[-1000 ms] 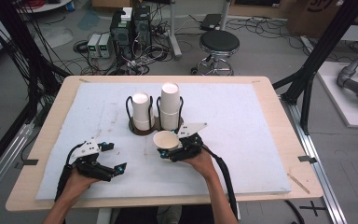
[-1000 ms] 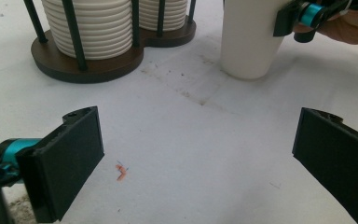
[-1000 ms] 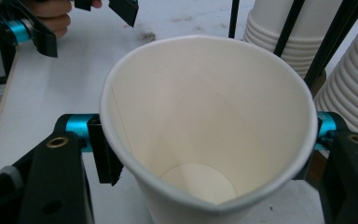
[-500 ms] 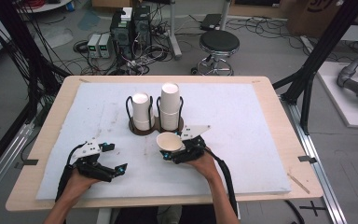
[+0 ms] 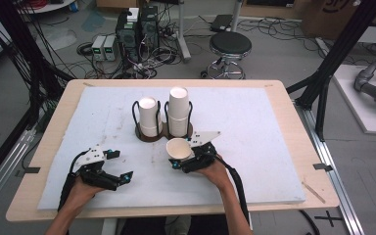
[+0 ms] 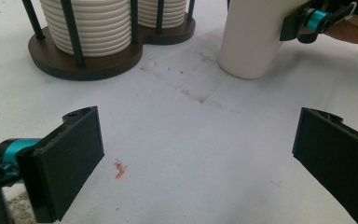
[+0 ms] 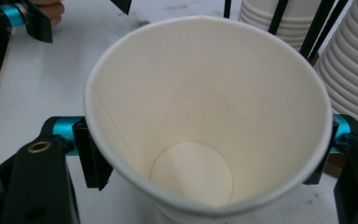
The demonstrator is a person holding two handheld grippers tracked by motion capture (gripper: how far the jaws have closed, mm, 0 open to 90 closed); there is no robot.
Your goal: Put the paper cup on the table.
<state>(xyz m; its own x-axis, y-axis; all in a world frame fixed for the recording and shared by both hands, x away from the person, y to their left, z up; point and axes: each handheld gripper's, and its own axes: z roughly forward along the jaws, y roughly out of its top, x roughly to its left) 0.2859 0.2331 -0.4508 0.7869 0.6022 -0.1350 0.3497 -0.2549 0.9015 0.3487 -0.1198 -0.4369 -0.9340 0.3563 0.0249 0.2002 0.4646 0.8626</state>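
A paper cup is seen upright on the white foam mat, just below centre of the high view, in front of the dark two-post holder with its stacked cups. It stands between the jaws of the right gripper, which have just been opening; they flank its wall, and whether the pads press cannot be told. The left gripper, at lower left, is spread wide over bare mat. The mat is laid on a wooden table. Beyond it, at the top of the frame, a black stool, equipment boxes and loose cables on a grey floor are shown.
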